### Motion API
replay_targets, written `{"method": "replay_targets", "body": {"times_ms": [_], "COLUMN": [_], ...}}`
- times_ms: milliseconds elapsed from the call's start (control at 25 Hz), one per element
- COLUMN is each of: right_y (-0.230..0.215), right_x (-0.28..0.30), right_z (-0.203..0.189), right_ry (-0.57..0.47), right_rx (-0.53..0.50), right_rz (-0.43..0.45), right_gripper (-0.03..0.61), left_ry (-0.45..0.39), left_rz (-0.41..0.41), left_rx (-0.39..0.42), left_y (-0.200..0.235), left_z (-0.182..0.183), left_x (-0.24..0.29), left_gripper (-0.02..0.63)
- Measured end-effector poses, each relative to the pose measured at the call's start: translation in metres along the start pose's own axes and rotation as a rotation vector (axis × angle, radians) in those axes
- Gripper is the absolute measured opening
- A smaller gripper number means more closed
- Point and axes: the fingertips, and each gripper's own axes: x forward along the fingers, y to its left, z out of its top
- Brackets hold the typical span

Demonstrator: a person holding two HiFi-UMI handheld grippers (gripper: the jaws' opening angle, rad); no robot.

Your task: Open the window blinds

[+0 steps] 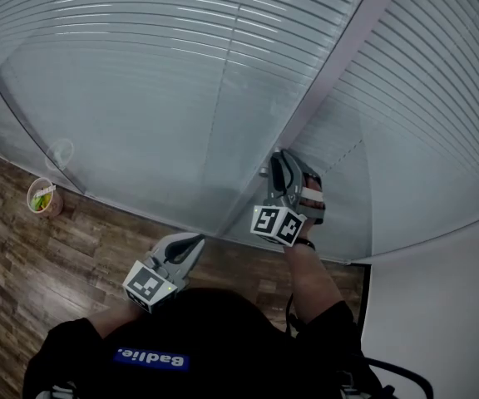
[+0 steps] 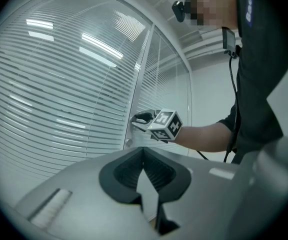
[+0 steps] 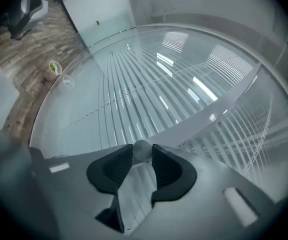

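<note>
White slatted blinds [image 1: 181,73] hang behind glass on both sides of a grey upright frame post [image 1: 339,65]. My right gripper [image 1: 278,161] reaches level to that post, its jaws shut on a small round grey blind knob [image 3: 142,150] that sits between the pads. In the left gripper view the right gripper [image 2: 137,118] touches the post [image 2: 141,74], and a second small knob [image 2: 128,143] sits just below it. My left gripper [image 1: 196,239] hangs lower and to the left, off the glass. Its jaws are shut with nothing in them [image 2: 143,150].
A paper cup [image 1: 42,196] with something green in it stands on the wood floor [image 1: 23,264] against the glass at left. A white wall [image 1: 439,306] closes the right side. An office chair [image 3: 24,9] shows in the right gripper view, far left.
</note>
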Motion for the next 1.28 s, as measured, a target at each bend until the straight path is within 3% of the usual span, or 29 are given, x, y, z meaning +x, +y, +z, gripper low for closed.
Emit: {"method": "replay_targets", "body": {"times_ms": [1280], "right_y": [-0.016], "right_x": [0.003], "right_z": [-0.011], "right_ry": [0.005], "right_rx": [0.993], "right_rz": [0.078], "right_gripper": [0.118], "left_ry": [-0.016], "left_rz": [0.008], "left_rx": [-0.009], "left_y": [0.002], "left_z": [0.006], "left_x": [-0.01], "left_gripper": [0.0]}}
